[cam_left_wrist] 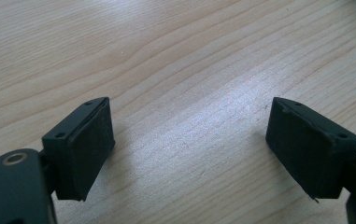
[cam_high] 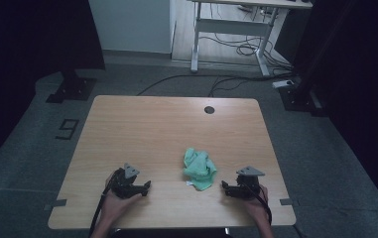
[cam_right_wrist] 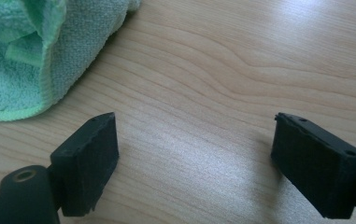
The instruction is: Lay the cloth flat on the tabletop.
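Observation:
A crumpled green cloth (cam_high: 199, 169) lies on the wooden table (cam_high: 152, 129), near its front edge and between my two hands. My left gripper (cam_high: 147, 187) rests on the table to the cloth's left, pointing right, jaws wide apart over bare wood (cam_left_wrist: 189, 135). My right gripper (cam_high: 223, 187) rests to the cloth's right, pointing left at it, also open with nothing between its pads (cam_right_wrist: 194, 154). In the right gripper view the cloth (cam_right_wrist: 31, 56) sits at the upper left, a short way beyond the left pad (cam_right_wrist: 94, 163) and not touching it.
A round black hole (cam_high: 209, 109) sits in the table near its far edge. Beyond the table stands a white desk frame (cam_high: 236, 34) with cables on the grey floor. Dark stands (cam_high: 72, 84) flank the table at left and right.

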### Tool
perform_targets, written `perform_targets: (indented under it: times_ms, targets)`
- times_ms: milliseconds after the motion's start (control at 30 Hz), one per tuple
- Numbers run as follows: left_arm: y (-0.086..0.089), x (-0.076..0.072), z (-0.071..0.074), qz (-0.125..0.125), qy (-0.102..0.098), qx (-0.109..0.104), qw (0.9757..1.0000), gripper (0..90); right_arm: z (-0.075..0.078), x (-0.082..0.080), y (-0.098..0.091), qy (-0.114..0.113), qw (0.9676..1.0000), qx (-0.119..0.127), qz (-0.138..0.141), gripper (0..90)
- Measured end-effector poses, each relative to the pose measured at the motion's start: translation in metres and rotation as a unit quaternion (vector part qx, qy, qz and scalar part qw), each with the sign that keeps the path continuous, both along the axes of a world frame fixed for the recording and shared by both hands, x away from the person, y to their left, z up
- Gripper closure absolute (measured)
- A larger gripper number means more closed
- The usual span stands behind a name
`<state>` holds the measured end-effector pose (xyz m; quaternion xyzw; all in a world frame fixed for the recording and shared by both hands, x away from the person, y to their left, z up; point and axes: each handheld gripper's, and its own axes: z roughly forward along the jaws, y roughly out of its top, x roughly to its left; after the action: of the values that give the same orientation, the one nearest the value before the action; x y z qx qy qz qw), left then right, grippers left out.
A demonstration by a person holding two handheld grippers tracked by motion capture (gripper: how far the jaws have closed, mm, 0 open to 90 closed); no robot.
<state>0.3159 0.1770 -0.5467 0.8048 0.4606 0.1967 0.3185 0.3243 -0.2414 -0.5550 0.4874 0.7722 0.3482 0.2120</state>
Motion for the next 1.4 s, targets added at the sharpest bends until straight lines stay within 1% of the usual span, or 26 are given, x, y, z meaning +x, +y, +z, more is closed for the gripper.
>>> perform_targets:
  times_ms: [100, 133, 167, 233, 333, 367, 400, 433, 467, 500, 533, 567, 600, 633, 667, 700, 733, 800, 933, 1100, 1133, 1200, 1233, 1267, 1300, 1400]
  targets:
    - [0.000, -0.001, 0.000, -0.001, -0.002, 0.002, 1.0000, 16.0, 0.000, 0.000, 0.000, -0.001, 1.0000, 0.001, 0.000, 15.6]
    - [-0.001, -0.002, 0.000, 0.000, -0.005, 0.003, 1.0000, 16.3, 0.001, -0.001, -0.002, -0.005, 0.9999, 0.006, -0.007, 16.6]
    - [-0.001, -0.003, 0.000, 0.000, -0.006, 0.003, 1.0000, 16.3, 0.001, -0.001, -0.002, -0.005, 0.9999, 0.006, -0.007, 16.6]
    - [-0.002, -0.006, 0.001, -0.001, -0.014, -0.002, 0.9999, 18.9, 0.002, -0.002, -0.004, -0.012, 0.9998, 0.013, -0.012, 18.0]
    - [-0.002, -0.007, 0.003, 0.000, -0.017, -0.006, 0.9998, 19.8, 0.003, -0.002, -0.004, -0.016, 0.9997, 0.014, -0.014, 18.7]
    - [-0.001, -0.008, 0.004, 0.000, -0.018, -0.009, 0.9998, 20.7, 0.005, -0.003, -0.004, -0.019, 0.9996, 0.016, -0.013, 19.3]
    - [0.000, -0.009, 0.005, 0.002, -0.023, -0.017, 0.9996, 21.6, 0.007, -0.004, -0.004, -0.022, 0.9995, 0.018, -0.012, 20.4]
    - [0.000, -0.009, 0.005, 0.002, -0.023, -0.017, 0.9996, 22.5, 0.007, -0.004, -0.004, -0.022, 0.9995, 0.018, -0.012, 20.4]
    - [0.002, -0.010, 0.008, 0.005, -0.029, -0.026, 0.9992, 24.1, 0.010, -0.006, -0.004, -0.029, 0.9993, 0.022, -0.011, 21.7]
    - [0.002, -0.010, 0.008, 0.005, -0.029, -0.026, 0.9992, 24.8, 0.010, -0.006, -0.004, -0.029, 0.9993, 0.022, -0.011, 21.7]
    - [0.002, -0.011, 0.009, 0.006, -0.032, -0.032, 0.9990, 25.3, 0.013, -0.007, -0.003, -0.035, 0.9990, 0.026, -0.009, 23.4]
    - [0.003, -0.011, 0.010, 0.006, -0.033, -0.036, 0.9988, 25.3, 0.013, -0.007, -0.003, -0.035, 0.9990, 0.026, -0.009, 23.4]
    - [0.004, -0.012, 0.011, 0.005, -0.034, -0.045, 0.9984, 26.1, 0.017, -0.009, -0.001, -0.045, 0.9986, 0.028, -0.005, 25.6]
    - [0.004, -0.012, 0.011, 0.005, -0.034, -0.045, 0.9984, 26.2, 0.017, -0.009, -0.001, -0.045, 0.9986, 0.028, -0.005, 25.6]
    - [0.004, -0.012, 0.012, 0.005, -0.033, -0.046, 0.9984, 27.2, 0.021, -0.011, 0.000, -0.052, 0.9982, 0.030, 0.001, 27.5]
    - [0.004, -0.012, 0.012, 0.005, -0.031, -0.046, 0.9984, 27.2, 0.021, -0.011, 0.000, -0.052, 0.9982, 0.030, 0.001, 27.5]
    - [0.004, -0.012, 0.013, 0.007, -0.031, -0.046, 0.9984, 28.0, 0.025, -0.012, 0.002, -0.057, 0.9977, 0.034, 0.006, 28.6]
    - [0.005, -0.013, 0.014, 0.006, -0.030, -0.048, 0.9983, 28.8, 0.027, -0.013, 0.004, -0.059, 0.9975, 0.037, 0.008, 28.9]
    - [0.004, -0.015, 0.018, 0.001, -0.030, -0.058, 0.9979, 31.4, 0.037, -0.015, 0.014, -0.069, 0.9962, 0.045, 0.029, 29.3]
    - [0.002, -0.017, 0.019, -0.002, -0.033, -0.055, 0.9979, 31.8, 0.048, -0.014, 0.028, -0.079, 0.9939, 0.057, 0.052, 29.6]
    - [0.002, -0.017, 0.019, -0.002, -0.033, -0.055, 0.9979, 31.8, 0.048, -0.014, 0.028, -0.079, 0.9939, 0.057, 0.052, 29.6]
    - [0.002, -0.017, 0.019, -0.002, -0.032, -0.056, 0.9979, 32.1, 0.053, -0.011, 0.039, -0.081, 0.9926, 0.061, 0.066, 29.5]
    - [0.002, -0.017, 0.020, -0.003, -0.031, -0.057, 0.9979, 32.1, 0.053, -0.011, 0.039, -0.081, 0.9926, 0.061, 0.066, 29.5]
    - [0.002, -0.018, 0.020, -0.004, -0.030, -0.059, 0.9978, 32.2, 0.055, -0.007, 0.047, -0.082, 0.9919, 0.062, 0.075, 29.3]
    - [0.002, -0.018, 0.020, -0.004, -0.030, -0.059, 0.9978, 32.2, 0.055, -0.007, 0.047, -0.082, 0.9919, 0.062, 0.075, 29.3]
    - [0.002, -0.018, 0.021, -0.002, -0.029, -0.059, 0.9978, 32.3, 0.056, -0.002, 0.058, -0.082, 0.9912, 0.059, 0.086, 28.9]
